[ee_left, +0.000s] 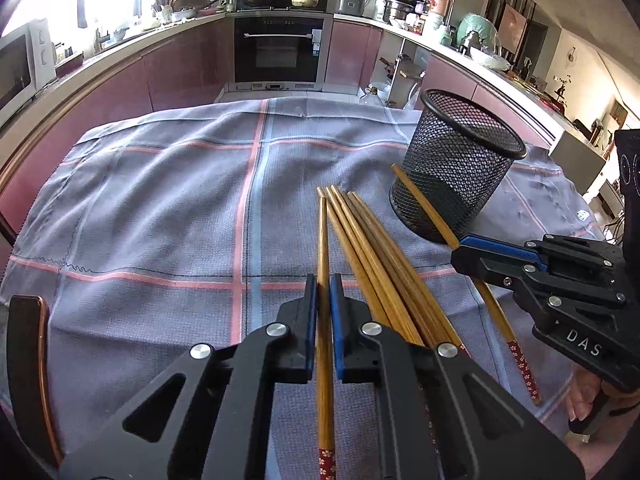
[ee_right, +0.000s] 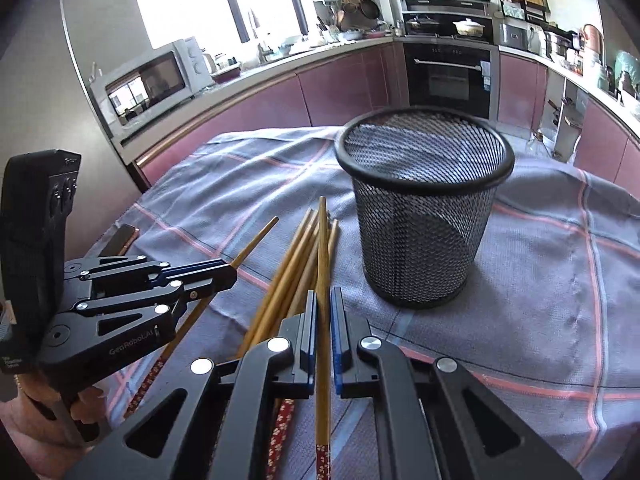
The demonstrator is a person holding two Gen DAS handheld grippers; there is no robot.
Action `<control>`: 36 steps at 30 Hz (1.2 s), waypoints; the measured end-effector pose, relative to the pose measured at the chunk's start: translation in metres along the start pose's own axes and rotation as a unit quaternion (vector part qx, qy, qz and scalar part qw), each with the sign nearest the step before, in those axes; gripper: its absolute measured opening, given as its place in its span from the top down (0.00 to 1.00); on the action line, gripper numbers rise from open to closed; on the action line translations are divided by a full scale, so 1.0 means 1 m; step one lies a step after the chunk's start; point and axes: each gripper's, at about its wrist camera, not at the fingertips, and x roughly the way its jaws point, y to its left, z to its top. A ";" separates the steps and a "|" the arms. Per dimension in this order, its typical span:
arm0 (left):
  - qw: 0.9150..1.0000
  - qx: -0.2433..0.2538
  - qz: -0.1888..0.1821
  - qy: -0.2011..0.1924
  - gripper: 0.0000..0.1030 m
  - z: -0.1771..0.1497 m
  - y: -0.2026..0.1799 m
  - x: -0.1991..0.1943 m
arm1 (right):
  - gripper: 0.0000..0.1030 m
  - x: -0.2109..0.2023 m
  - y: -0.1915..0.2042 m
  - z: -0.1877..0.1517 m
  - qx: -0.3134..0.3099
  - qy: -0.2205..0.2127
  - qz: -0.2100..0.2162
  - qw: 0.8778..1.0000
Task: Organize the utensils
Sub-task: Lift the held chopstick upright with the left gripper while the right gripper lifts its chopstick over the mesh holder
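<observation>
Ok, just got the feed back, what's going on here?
A person is sorting chopsticks with a gripper in each hand. The left gripper is shut on one chopstick, and the right gripper is shut on another. The remaining chopsticks lie in a loose pile on the cloth. The mesh cup stands upright beside them; no chopstick is in it yet.

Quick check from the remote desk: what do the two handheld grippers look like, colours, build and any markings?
Both are matte black linkage frames with triangular cut-outs and round silver pivot pins. The fingers carry blue pads. The left gripper reads "GenRobot.AI" in white on its side; the right gripper shows white letters "DAS", partly cut off. Each has a black upright body behind it with round buttons. No cables or sleeves are visible.
</observation>
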 end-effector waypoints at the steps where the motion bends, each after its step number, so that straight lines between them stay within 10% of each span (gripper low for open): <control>1: 1.000 0.001 -0.001 -0.005 0.93 0.000 0.000 -0.005 | 0.95 -0.004 0.001 0.001 -0.002 -0.005 0.000 1.000; 36: 0.963 0.003 -0.136 -0.234 0.93 0.103 -0.029 -0.199 | 0.95 -0.137 -0.004 0.076 -0.053 -0.237 -0.009 0.970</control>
